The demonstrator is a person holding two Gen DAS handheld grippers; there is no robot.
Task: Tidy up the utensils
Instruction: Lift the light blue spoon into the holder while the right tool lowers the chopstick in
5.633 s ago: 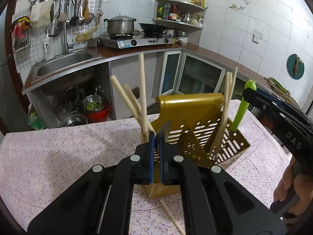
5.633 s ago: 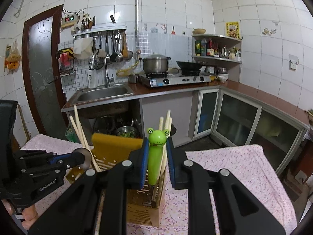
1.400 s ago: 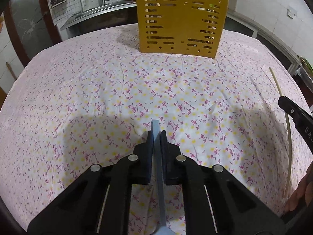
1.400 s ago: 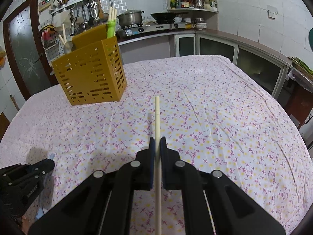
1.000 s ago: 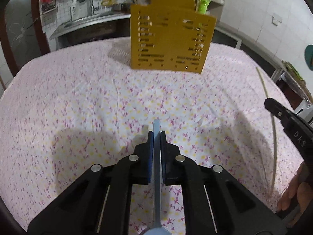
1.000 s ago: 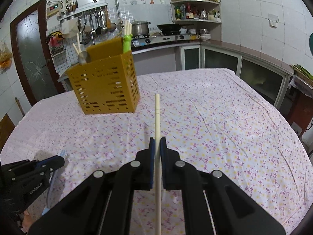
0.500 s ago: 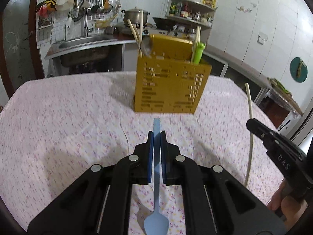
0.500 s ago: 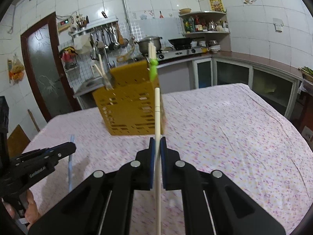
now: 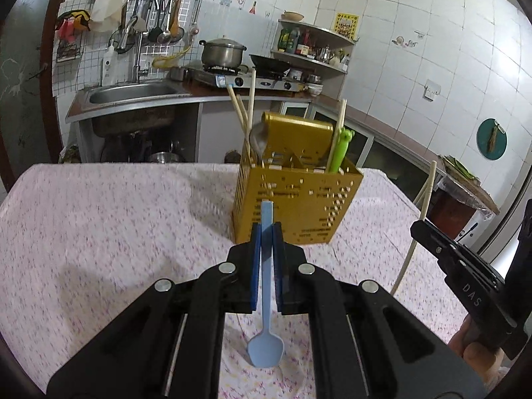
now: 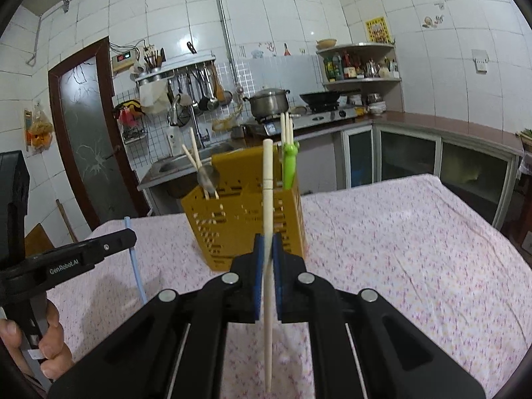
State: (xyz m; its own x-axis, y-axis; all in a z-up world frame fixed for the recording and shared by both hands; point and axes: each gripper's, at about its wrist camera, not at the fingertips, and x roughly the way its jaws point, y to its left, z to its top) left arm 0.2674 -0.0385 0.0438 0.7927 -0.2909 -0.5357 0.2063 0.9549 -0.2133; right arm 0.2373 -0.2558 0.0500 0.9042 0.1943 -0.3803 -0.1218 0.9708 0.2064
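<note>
Left gripper (image 9: 264, 232) clamped on a blue spoon (image 9: 266, 299), right gripper (image 10: 265, 242) on a chopstick (image 10: 268, 199): each should clear the caddy (image 9: 292, 199) rim before release.

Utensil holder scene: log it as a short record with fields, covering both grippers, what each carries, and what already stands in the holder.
left gripper: shut on blue spoon, bowl end hanging toward the camera
right gripper: shut on chopstick, held near upright
holder: yellow, slotted, standing on the table
in holder: chopsticks, metal spoon, green frog-topped utensil
table cover: pink floral cloth
both held items: in the air, not yet in the holder
</note>
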